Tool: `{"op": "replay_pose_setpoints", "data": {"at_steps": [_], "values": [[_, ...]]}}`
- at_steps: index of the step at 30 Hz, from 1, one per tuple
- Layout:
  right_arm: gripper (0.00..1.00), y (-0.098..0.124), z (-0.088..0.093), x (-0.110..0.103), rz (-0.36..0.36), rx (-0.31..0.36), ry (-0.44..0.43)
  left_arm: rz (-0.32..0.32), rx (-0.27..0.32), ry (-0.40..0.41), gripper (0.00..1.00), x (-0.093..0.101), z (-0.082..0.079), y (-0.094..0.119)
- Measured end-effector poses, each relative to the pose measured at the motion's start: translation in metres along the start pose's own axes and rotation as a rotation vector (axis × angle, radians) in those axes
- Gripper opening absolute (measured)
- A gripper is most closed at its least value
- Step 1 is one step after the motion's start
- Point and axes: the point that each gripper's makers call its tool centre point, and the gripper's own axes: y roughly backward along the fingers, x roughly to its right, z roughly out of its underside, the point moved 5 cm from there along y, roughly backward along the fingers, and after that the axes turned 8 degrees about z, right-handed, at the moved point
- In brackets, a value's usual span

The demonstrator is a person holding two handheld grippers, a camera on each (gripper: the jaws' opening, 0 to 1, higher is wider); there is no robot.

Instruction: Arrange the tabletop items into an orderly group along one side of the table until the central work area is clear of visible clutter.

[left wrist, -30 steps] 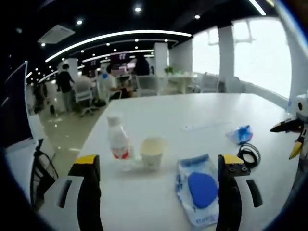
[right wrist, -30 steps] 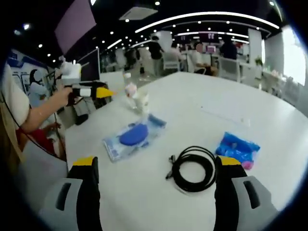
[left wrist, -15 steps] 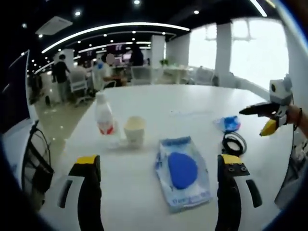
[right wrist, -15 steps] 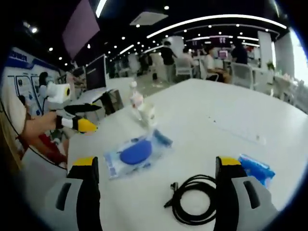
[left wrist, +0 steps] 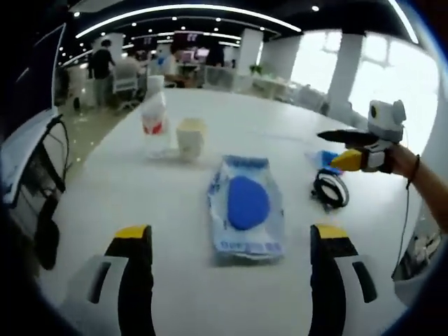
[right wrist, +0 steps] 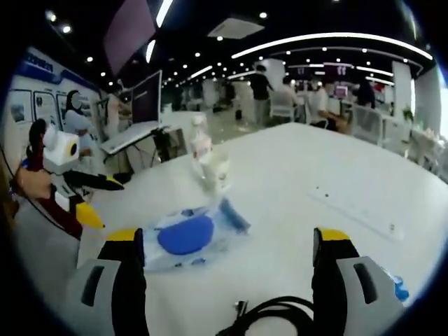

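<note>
A clear bag holding a blue round pad (left wrist: 245,206) lies on the white table (left wrist: 105,196), just ahead of my open left gripper (left wrist: 231,238). Beyond it stand a plastic bottle (left wrist: 154,122) and a paper cup (left wrist: 190,138). A coiled black cable (left wrist: 330,190) and a blue packet (left wrist: 323,157) lie to the right, under my right gripper (left wrist: 329,148), which a hand holds above them. In the right gripper view, my right gripper (right wrist: 227,238) is open and empty, with the cable (right wrist: 273,315) at the bottom, the bag (right wrist: 187,234), the cup (right wrist: 215,168) and the bottle (right wrist: 201,143) ahead. The left gripper (right wrist: 106,203) enters at left.
A thin white strip (right wrist: 357,210) lies on the table's far right part. The blue packet (right wrist: 400,287) peeks in at the right rim. Desks, monitors (right wrist: 143,98), chairs and people fill the office beyond the table's edges.
Both cameras moved: the left view came closer over the bag, and the right view lifted so the cable slid to the bottom. Both grippers stay open. The tabletop things have not shifted.
</note>
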Motion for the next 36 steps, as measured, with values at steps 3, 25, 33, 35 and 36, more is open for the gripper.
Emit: {"op": "replay_pose_setpoints", "data": {"at_steps": [3, 25, 33, 35, 36], "values": [[0.91, -0.013, 0.005, 0.001, 0.0, -0.008, 0.018, 0.002, -0.045, 0.032, 0.9, 0.008, 0.01, -0.006], [0.42, -0.1, 0.029, 0.0, 0.009, -0.041, 0.215, -0.057, -0.073, 0.385, 0.51, 0.027, 0.041, -0.046], [0.25, -0.109, 0.038, -0.008, 0.003, -0.075, 0.287, -0.095, -0.072, 0.421, 0.37, 0.028, 0.047, -0.059], [0.23, -0.11, 0.037, -0.008, 0.003, -0.069, 0.315, -0.106, -0.074, 0.42, 0.33, 0.026, 0.048, -0.058], [0.22, -0.112, 0.037, -0.007, 0.008, -0.072, 0.318, -0.111, -0.074, 0.419, 0.3, 0.025, 0.049, -0.058]]}}
